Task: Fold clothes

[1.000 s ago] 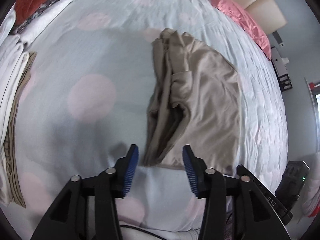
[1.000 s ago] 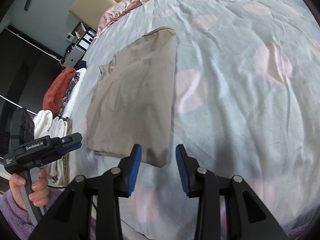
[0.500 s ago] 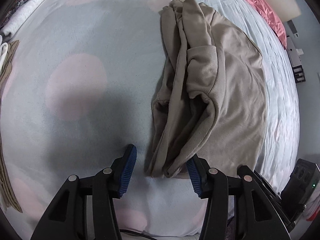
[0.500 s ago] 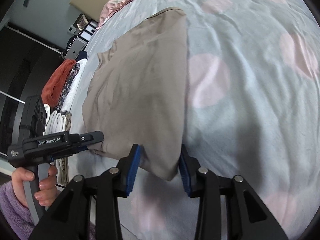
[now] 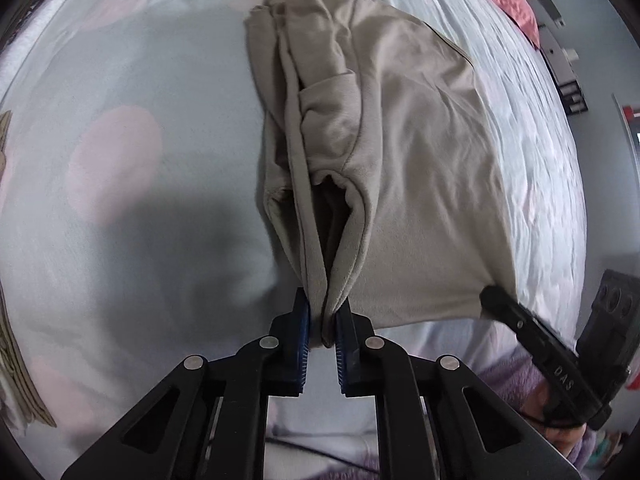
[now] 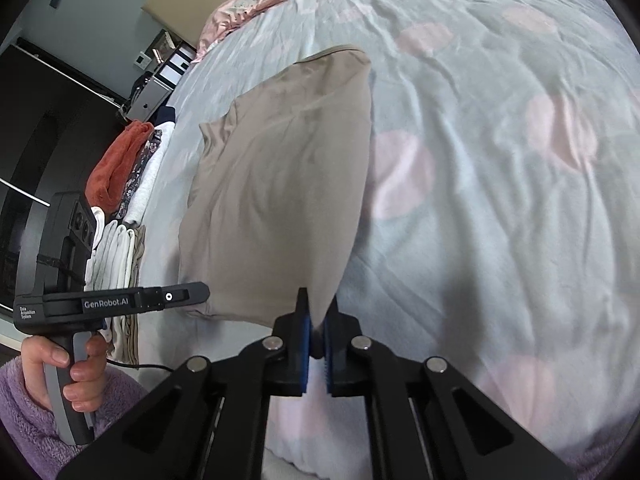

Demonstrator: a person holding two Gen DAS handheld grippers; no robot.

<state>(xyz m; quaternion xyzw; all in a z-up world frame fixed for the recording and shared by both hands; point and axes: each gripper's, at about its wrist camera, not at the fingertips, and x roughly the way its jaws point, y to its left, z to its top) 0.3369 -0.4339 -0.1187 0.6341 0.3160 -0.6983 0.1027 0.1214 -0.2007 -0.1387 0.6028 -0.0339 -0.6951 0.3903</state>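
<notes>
A beige garment (image 5: 416,168) lies partly folded on the bed, its layered edges bunched along the left side in the left wrist view. My left gripper (image 5: 322,328) is shut on the near corner of those layered edges. In the right wrist view the same beige garment (image 6: 288,176) spreads flat and smooth, and my right gripper (image 6: 316,334) is shut on its other near corner. The left gripper (image 6: 120,300) also shows at the left of the right wrist view, held by a hand in a purple sleeve, its fingertips against the garment's near edge.
The bed sheet (image 6: 500,160) is pale blue with pink circles. Folded clothes (image 6: 120,208) in white, beige, rust and patterned cloth are stacked along the bed's left side. Pink pillows (image 6: 256,4) and a tan headboard lie at the far end.
Both grippers moved forward to the garment's near edge and went from open to shut on its two near corners.
</notes>
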